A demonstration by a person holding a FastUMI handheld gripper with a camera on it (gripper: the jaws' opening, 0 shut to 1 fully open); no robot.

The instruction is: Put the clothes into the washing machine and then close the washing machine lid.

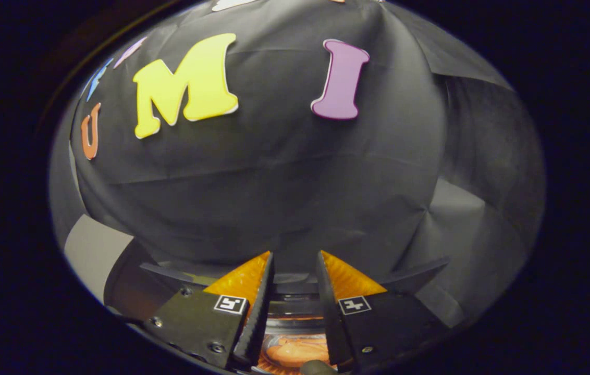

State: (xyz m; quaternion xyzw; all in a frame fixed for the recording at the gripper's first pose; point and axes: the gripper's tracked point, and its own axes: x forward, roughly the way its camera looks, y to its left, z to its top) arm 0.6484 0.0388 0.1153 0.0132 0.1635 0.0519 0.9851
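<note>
At lower left of the frame a pale tabletop [91, 250] meets the black cloth wall [274, 182]. At bottom centre the gripper [295, 263] is released, fingers parted with nothing between them. Below them, the washing machine [295, 304] rim curves around an opening where orange clothes [295, 350] lie inside.
</note>
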